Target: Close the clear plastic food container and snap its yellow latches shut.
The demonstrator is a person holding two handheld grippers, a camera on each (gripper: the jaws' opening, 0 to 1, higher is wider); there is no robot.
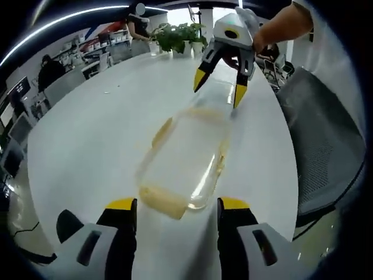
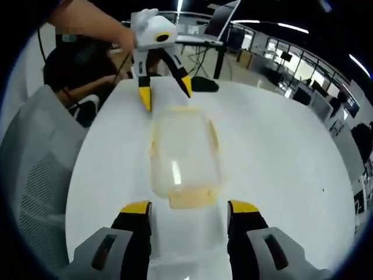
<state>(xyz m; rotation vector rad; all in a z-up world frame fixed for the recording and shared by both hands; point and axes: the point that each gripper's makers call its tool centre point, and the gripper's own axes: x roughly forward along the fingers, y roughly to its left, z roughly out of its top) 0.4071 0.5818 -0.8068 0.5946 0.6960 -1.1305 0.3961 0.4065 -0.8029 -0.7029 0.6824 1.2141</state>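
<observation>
Lying flat on the white bench (image 1: 87,146), the clear plastic container (image 1: 186,160) was seen stretched lengthwise between the two grippers — its long axis ran straight from one to the other. In the left gripper view, the left gripper (image 1: 178,204) was held with its jaws spread wide, nothing between them, and the near yellow latch (image 1: 166,204) of the container was found just ahead of the gap. The right gripper (image 1: 220,87) was seen at the far short end, jaws likewise parted and empty, tips pointing down at the lid's far edge.

The right gripper view gave the mirror of this: its own gripper (image 2: 189,207) was set wide, with the yellow end latch (image 2: 189,199) just beyond its tips, and the left gripper (image 2: 166,90) was seen past the far end. Yellow side latches (image 2: 214,137) were made out along the long edges, though whether any was snapped could not be told.

Each end latch was judged nearest to the gripper facing it — so the coming press would be taken along the container's length, one gripper per end.
</observation>
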